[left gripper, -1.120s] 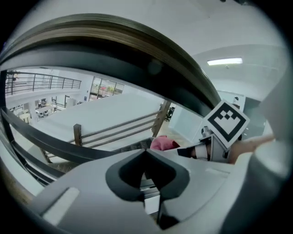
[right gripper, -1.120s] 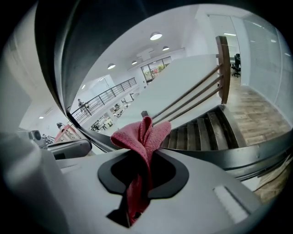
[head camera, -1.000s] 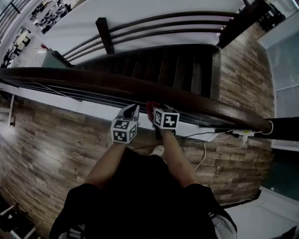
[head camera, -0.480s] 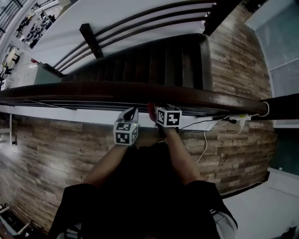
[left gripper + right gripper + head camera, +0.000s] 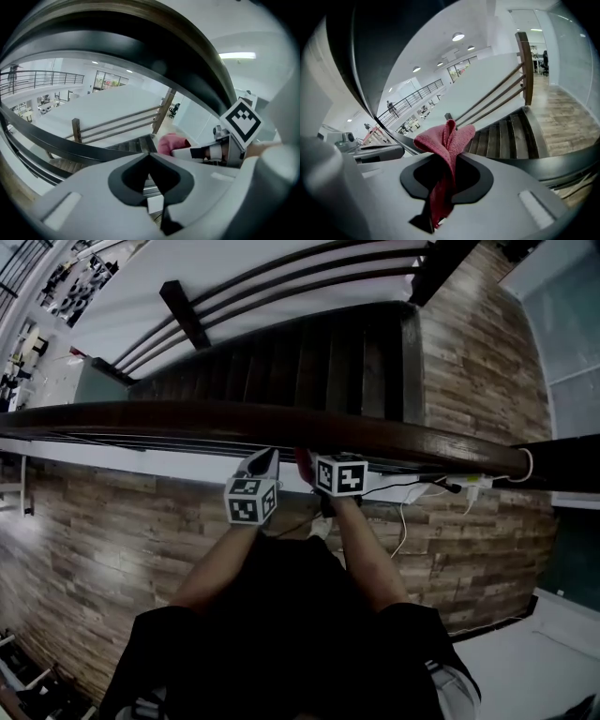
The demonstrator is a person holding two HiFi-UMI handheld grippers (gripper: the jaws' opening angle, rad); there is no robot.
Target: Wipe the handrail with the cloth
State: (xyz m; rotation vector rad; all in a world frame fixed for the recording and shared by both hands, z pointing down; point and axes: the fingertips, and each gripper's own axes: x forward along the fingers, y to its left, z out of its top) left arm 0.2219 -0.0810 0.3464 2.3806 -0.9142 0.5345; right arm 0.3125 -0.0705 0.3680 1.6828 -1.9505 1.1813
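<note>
Dim head view, strong fisheye distortion

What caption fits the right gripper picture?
Right gripper shut on a red cloth, with the stairs beyond.

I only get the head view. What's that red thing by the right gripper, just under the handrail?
Observer: A red cloth, pinched between the jaws of the right gripper, its top bunched above them.
Operator: And the other one, holding anything?
Observer: No. The left gripper has its jaws shut on nothing.
Operator: Is the wiping under way?
Observer: Seemingly not: the right gripper view shows the cloth's top free, beside the handrail and not touching it.
</note>
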